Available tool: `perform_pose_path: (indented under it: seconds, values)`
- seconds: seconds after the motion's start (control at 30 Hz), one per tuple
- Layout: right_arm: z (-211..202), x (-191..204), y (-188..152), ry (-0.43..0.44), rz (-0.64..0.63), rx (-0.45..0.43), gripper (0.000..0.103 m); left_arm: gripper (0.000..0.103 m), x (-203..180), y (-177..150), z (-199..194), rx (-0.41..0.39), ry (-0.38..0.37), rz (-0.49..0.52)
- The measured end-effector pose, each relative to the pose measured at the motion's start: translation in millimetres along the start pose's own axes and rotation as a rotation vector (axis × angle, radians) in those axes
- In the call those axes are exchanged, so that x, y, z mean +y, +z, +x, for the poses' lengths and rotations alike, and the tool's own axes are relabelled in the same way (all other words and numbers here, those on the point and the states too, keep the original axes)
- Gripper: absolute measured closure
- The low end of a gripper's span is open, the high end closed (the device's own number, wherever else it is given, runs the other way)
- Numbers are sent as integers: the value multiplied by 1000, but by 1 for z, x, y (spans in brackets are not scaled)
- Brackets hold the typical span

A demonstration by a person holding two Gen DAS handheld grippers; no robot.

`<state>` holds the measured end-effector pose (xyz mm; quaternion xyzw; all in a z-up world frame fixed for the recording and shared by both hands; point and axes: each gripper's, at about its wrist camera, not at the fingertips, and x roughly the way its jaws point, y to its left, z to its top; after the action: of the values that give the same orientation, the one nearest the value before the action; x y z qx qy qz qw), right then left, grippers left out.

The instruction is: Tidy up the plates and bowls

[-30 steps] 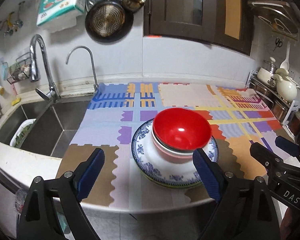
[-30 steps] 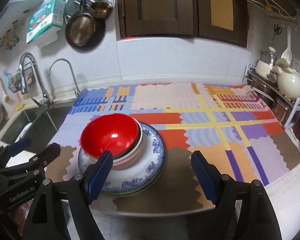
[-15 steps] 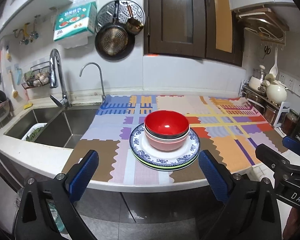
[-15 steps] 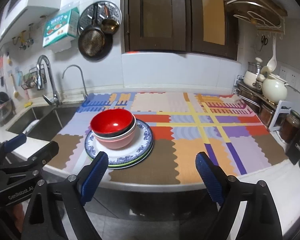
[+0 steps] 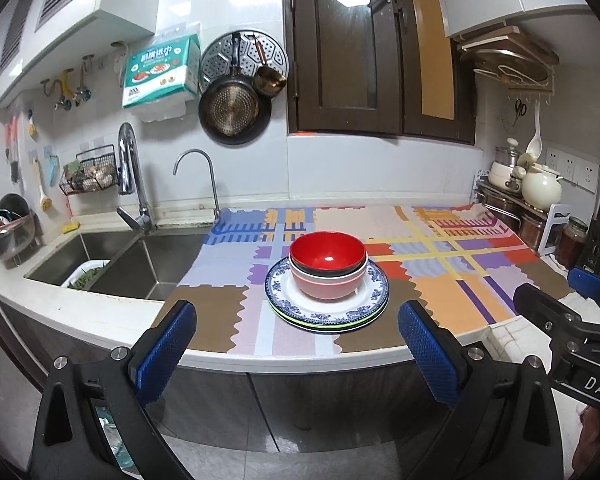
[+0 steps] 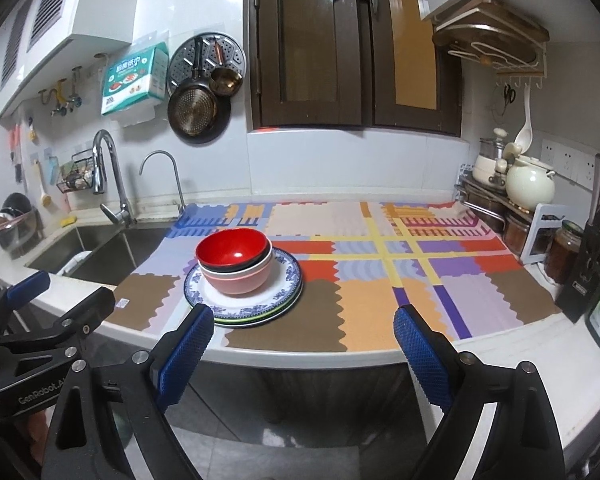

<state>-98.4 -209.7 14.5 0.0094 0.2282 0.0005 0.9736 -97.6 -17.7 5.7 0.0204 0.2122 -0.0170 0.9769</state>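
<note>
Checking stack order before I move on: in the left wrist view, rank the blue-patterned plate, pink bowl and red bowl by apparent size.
1. Blue-patterned plate, widest.
2. Pink bowl.
3. Red bowl, nested inside; its rim looks only slightly narrower than the pink bowl's, so that ranking is unsure.

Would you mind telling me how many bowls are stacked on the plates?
3, nested: red bowl on top, black-rimmed bowl beneath, pink bowl at the bottom. Others may hide inside.

A white countertop [image 5: 100,322] carried a colourful patchwork mat [image 5: 440,276]. At nine o'clock lay a steel sink [image 5: 112,264] under a chrome faucet [image 5: 130,176]. Dark wooden window frames [image 5: 364,48] stood at twelve, pans [image 5: 232,110] hung on white tiled wall [image 5: 380,168], grey floor [image 5: 300,466] below.
</note>
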Motion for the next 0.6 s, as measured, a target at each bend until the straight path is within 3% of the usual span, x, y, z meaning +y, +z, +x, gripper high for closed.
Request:
perform_pose_path:
  seconds: [0.6]
  values:
    - [-23,1,-8,4,-1,-9,11,0,0,-5,-18,-7,9,-2]
